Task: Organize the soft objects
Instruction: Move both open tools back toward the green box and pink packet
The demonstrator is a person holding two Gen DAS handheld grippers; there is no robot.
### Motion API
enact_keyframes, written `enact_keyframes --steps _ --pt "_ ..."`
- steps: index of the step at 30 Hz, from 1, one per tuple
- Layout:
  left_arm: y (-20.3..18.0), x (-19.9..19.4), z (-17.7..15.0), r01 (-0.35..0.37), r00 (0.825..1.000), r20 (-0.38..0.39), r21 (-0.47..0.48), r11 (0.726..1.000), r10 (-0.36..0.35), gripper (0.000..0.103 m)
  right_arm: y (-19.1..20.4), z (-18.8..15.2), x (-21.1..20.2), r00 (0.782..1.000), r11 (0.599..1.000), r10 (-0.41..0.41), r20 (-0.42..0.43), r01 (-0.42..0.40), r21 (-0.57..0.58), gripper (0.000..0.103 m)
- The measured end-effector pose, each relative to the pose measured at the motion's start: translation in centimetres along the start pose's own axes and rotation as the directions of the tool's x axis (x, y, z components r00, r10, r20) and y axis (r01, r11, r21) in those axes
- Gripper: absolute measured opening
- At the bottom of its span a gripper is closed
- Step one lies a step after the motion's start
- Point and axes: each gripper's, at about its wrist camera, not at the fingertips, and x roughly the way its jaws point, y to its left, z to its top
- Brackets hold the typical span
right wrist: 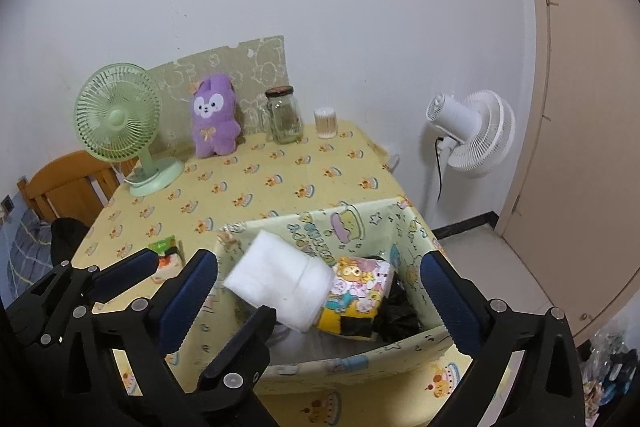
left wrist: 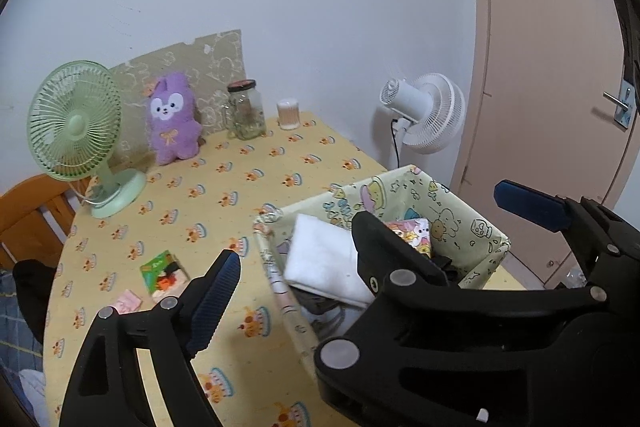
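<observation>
In the near fabric bin (right wrist: 352,227): white towel (right wrist: 280,283) stowed; both tools gape empty; purple plush (right wrist: 214,123) left on far tabletop (right wrist: 280,179).

Counted two fans, green fan (right wrist: 116,119) and white fan (right wrist: 472,131), one purple plush (right wrist: 214,125), one glass jar (right wrist: 285,115), one fabric basket (right wrist: 360,227), one white folded cloth (right wrist: 280,279).

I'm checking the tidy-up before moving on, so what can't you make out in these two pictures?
- Bottom of the fabric bin: both views, covered by the white folded cloth and cartoon-print pack.
- Dark item in the bin: too dark to identify.
- Green packet: right wrist view, partly behind the left gripper.
- Jar contents: too small.
</observation>
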Motion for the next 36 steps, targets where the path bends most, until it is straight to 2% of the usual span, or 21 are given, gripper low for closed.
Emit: enact_keyframes --steps 15,30,36 --pt "4.0 -3.7 -0.8 -0.085 0.995 0.050 -0.040 0.996 0.087 0.092 5.2 0.5 -2.2 0.998 0.997 0.052 0.046 -0.050 -0.052 0.103" --pt "8.9 -4.4 -2.2 -0.168 0.984 0.044 -0.096 0.981 0.173 0.092 10.3 0.3 -0.9 0.991 0.988 0.125 0.043 -0.120 -0.100 0.103" --pt "11.1 -3.9 -3.1 -0.208 0.976 0.035 -0.120 0.971 0.214 0.092 12.6 -0.1 0.6 0.990 0.983 0.133 0.053 -0.125 -0.133 0.103"
